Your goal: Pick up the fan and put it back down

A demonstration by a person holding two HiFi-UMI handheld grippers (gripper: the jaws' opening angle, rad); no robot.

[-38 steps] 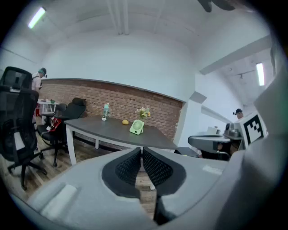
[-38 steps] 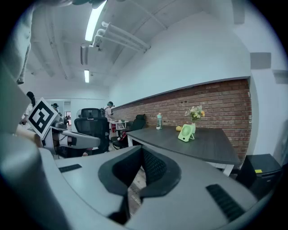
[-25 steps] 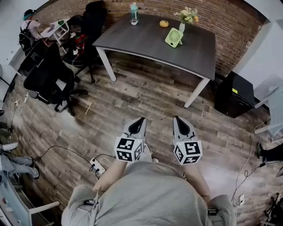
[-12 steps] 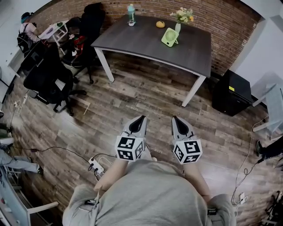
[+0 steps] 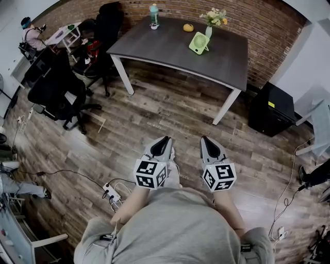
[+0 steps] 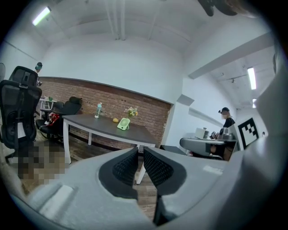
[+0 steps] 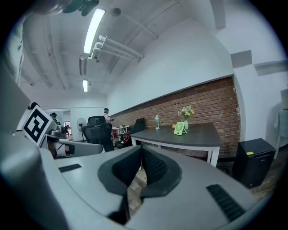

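The small light-green fan (image 5: 199,43) stands on the dark grey table (image 5: 170,49) far ahead of me, next to a vase of flowers (image 5: 214,19). It also shows in the left gripper view, fan (image 6: 123,124), and in the right gripper view, fan (image 7: 180,128). My left gripper (image 5: 164,139) and right gripper (image 5: 204,139) hang side by side over the wooden floor, well short of the table. Both point toward it. The left gripper (image 6: 140,150) is shut with nothing between its pads, and so is the right gripper (image 7: 141,150).
A bottle (image 5: 154,14) and an orange (image 5: 188,28) are also on the table. Black office chairs (image 5: 56,90) stand at the left, a black cabinet (image 5: 270,111) at the right. A power strip (image 5: 111,195) with cables lies on the floor by my left side.
Both grippers stay shut and side by side. The table and fan sit slightly higher and more to the left in the head view than a second ago.
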